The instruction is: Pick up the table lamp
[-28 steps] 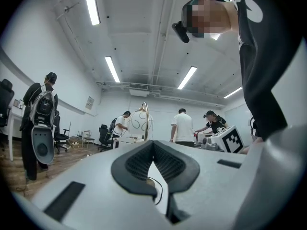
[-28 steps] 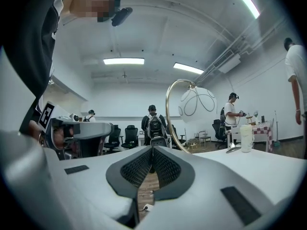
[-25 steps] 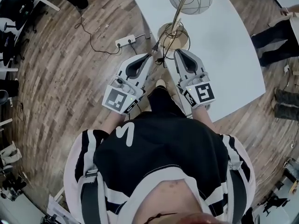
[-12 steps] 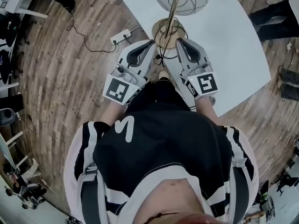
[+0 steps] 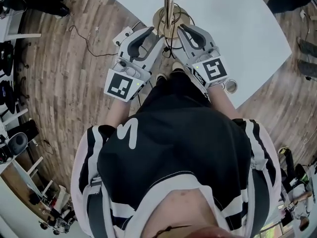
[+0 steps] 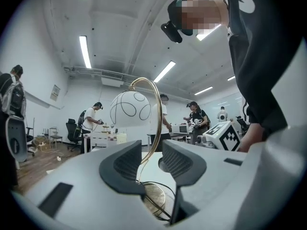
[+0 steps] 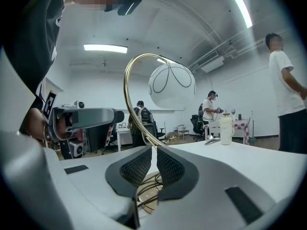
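The lamp (image 5: 167,4) stands upright on the white table (image 5: 237,29), near the table's edge just in front of the person. Its round brass base (image 5: 171,18) sits on the tabletop with a black cord (image 7: 146,188) coiled on it, and its thin brass stem (image 6: 152,123) rises and arches over to a white globe shade (image 6: 130,109). Both grippers point level at the foot of the lamp, one on each side of the stem, with their tips just short of the base. The left gripper (image 5: 151,33) has just been opening and its jaws now stand apart. In the left gripper view the stem shows in the gap between them, nearer the right-hand pad, and neither pad presses on it. I cannot tell whether the stem is inside the gap or just beyond the tips. The right gripper (image 5: 185,29) has its jaws together, with only a slit left between the ribbed pads (image 7: 136,169). In the right gripper view the stem comes up from behind that slit and is not clamped. Nothing is held in either gripper.
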A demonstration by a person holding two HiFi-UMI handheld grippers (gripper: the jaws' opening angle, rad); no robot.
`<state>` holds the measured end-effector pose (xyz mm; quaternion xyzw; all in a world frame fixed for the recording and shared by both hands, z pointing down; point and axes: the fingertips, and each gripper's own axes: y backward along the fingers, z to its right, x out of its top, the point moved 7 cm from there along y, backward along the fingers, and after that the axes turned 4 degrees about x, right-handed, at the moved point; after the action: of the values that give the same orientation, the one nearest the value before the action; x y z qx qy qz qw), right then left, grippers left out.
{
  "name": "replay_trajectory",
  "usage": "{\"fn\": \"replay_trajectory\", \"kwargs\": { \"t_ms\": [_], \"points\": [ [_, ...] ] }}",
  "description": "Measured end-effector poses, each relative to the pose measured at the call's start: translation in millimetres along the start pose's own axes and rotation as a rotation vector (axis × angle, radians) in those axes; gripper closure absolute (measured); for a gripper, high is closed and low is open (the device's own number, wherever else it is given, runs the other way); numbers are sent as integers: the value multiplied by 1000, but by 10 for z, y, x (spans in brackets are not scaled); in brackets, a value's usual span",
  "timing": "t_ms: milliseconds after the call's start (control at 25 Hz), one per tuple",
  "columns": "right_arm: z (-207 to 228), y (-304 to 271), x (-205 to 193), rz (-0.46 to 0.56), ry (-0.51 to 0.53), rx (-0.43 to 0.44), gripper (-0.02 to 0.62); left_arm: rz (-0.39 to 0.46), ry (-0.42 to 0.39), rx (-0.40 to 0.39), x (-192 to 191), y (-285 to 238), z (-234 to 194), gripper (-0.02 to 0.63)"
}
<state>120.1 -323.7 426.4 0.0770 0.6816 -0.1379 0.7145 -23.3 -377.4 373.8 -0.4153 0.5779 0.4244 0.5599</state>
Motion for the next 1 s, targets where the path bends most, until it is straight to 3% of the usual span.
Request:
{"fn": "replay_trajectory", "kwargs": {
  "t_ms": [80, 120, 160, 1000],
  "points": [
    [32, -84, -55, -4, -12, 13, 539, -17, -3, -31, -42, -55, -9, 457],
    [43, -128, -84, -7, -20, 24, 458, -18, -6, -41, -47, -87, -8, 448],
    [55, -169, -114, -13, -29, 35, 439, -11, -2, -43, -38, -124, -6, 443],
    [363, -678, -403, -80, -43, 114, 433, -22, -15, -75, -55, -657, 16, 423]
  ]
}}
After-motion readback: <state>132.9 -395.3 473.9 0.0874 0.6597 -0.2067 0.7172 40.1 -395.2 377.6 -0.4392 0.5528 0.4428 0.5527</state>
